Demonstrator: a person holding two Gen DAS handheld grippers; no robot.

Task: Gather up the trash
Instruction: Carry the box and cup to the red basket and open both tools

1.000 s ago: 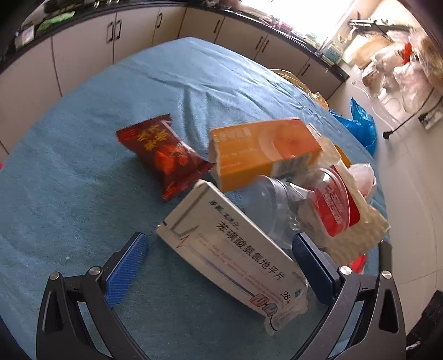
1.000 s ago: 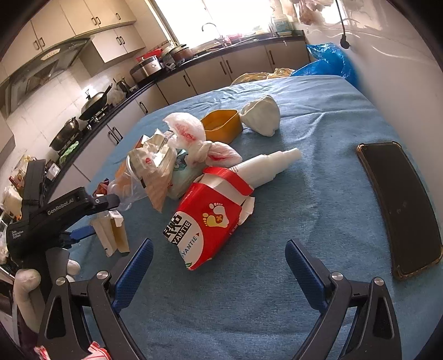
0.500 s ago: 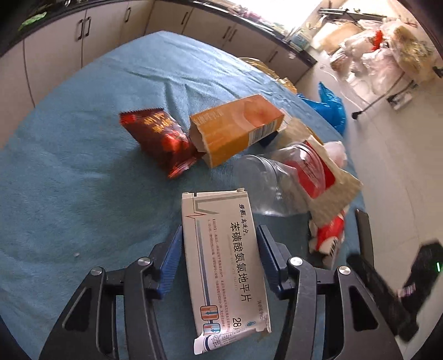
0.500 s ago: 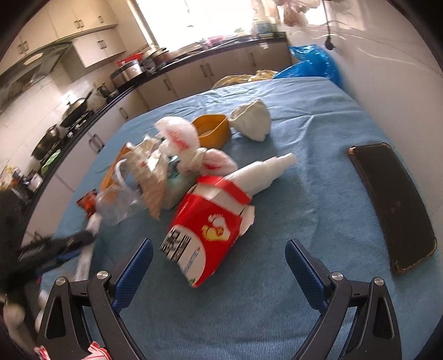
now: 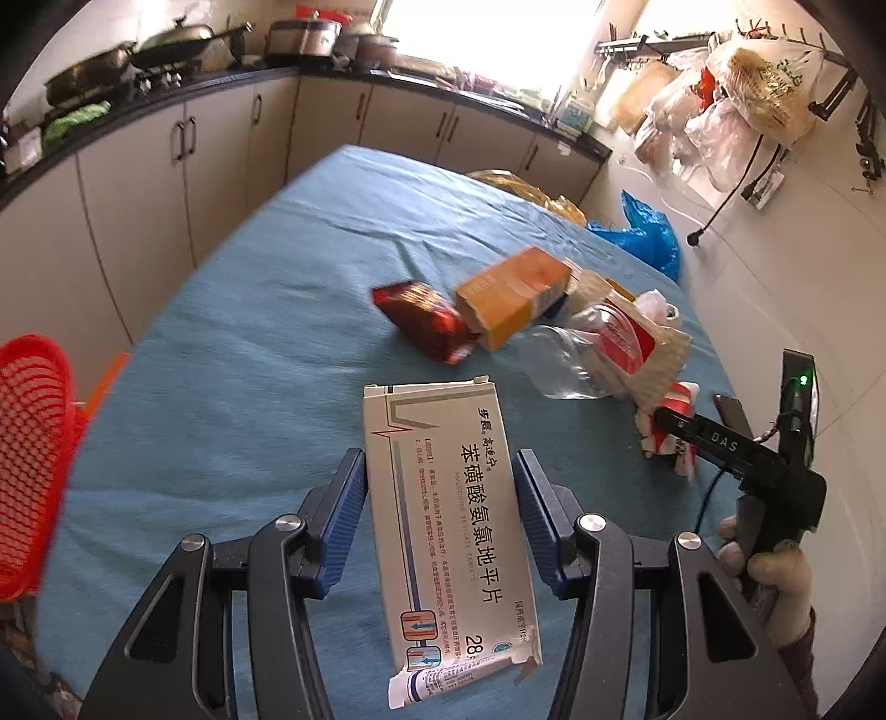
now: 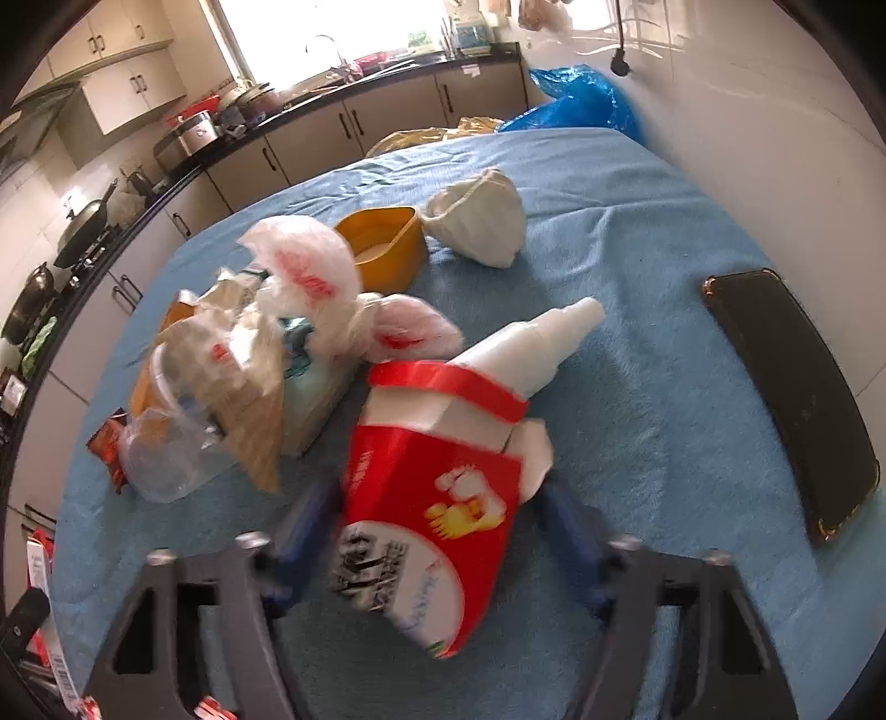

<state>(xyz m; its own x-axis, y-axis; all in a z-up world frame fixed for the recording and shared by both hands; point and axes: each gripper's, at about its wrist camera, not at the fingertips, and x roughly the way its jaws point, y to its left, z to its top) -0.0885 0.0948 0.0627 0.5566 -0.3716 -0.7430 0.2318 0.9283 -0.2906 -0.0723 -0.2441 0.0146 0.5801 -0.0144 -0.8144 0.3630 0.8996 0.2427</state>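
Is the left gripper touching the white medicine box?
Touching. In the left wrist view the left gripper has both blue pads pressed against the long sides of the white medicine box, with no gap showing on either side.

The right gripper [image 6: 437, 531] straddles a red carton [image 6: 432, 531], its blurred fingers [image 6: 302, 531] beside the carton's sides

Blown-out window [image 5: 487, 33] glare, bright daylight, fisheye-curved dark corners — right view motion-blurred near jaws
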